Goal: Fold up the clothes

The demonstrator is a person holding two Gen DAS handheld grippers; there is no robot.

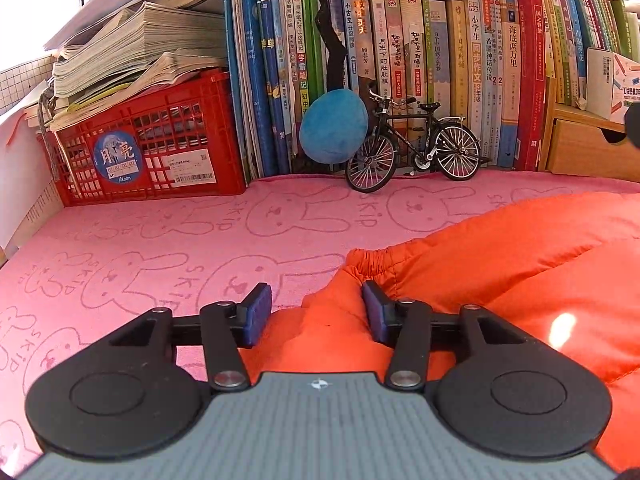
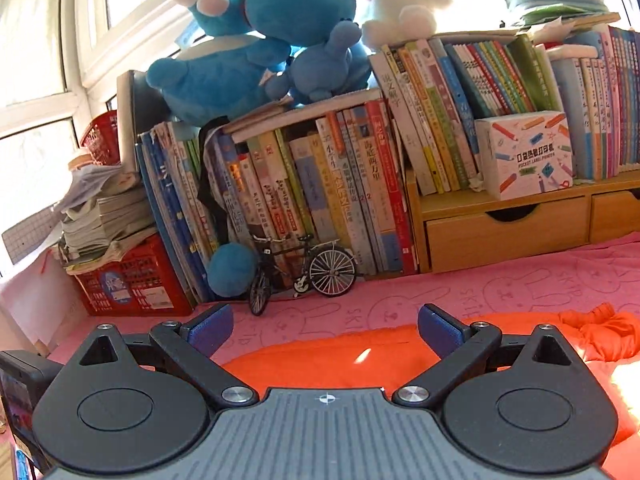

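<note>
Orange puffy garment (image 1: 500, 280) is lying on the pink bunny-print cloth (image 1: 140, 240), filling the lower right of the left wrist view; elastic cuff (image 1: 368, 260) is sitting mid-frame, just above the claw. Left gripper (image 1: 316, 312) is sitting partly open w/ a fold of orange fabric between the blue pads; right pad (image 1: 374, 312) is touching the fabric, left pad (image 1: 256, 312) is standing clear over the pink cloth, so it's not pinching anything. Right gripper (image 2: 324, 330) is standing wide open in the lower middle of its view, nothing between the jaws, hovering above the garment w/ a bunched orange end (image 2: 600, 332) at right.

Judgement: both claws are free of the fabric, so the step in hand is prob. re-gripping for the next fold. To do it well: be taking hold at an edge or cuff, not mid-panel, since puffy fill is likely springing back & slipping; be closing fully on one layer stack before lifting; be keeping both claws level so the fold line is staying straight; be steering clear of the model bicycle (image 1: 414, 144) & red crate (image 1: 152, 148) at the back.
</note>
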